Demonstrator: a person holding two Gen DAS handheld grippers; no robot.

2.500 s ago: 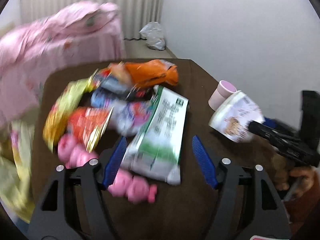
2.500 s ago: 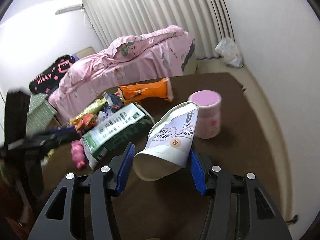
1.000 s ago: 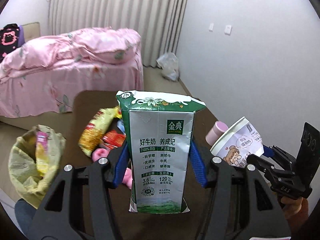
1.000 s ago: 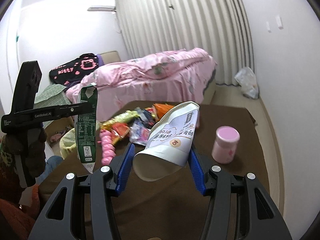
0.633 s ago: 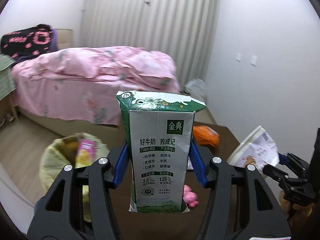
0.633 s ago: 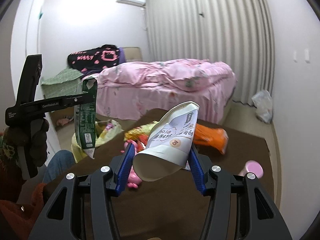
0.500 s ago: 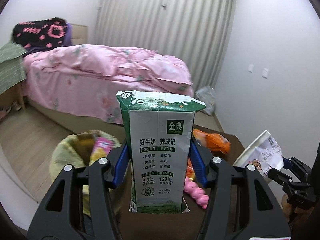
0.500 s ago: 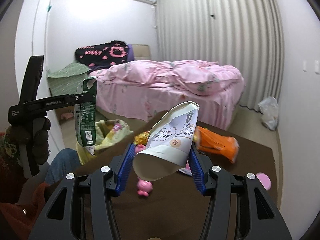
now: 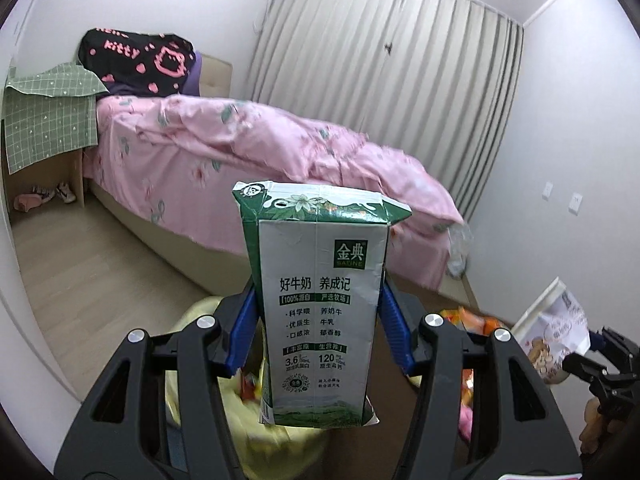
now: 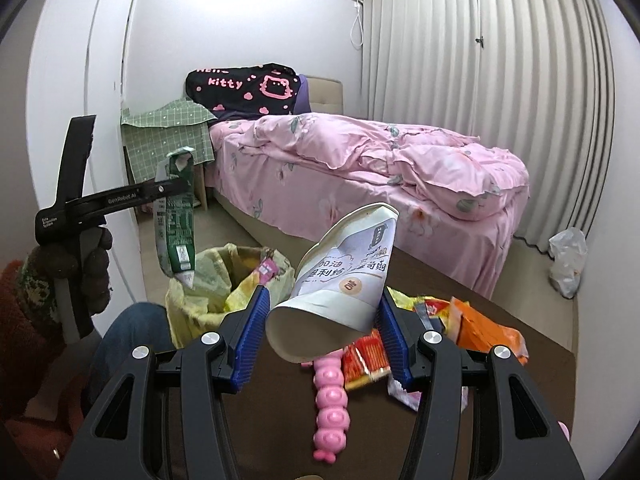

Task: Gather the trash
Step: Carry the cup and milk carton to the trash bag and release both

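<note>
Behind everything, a pink bed lines the curtained wall. At left, the left gripper clamps an upright green milk carton above the yellow trash bag. Rightward, the right gripper squeezes a tilted paper cup over wrappers on the brown surface.

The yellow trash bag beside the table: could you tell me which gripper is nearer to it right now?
Left. The left gripper holds the milk carton directly above the yellow trash bag. The right gripper, clamping the paper cup, sits back over the table beside the bag.
</note>
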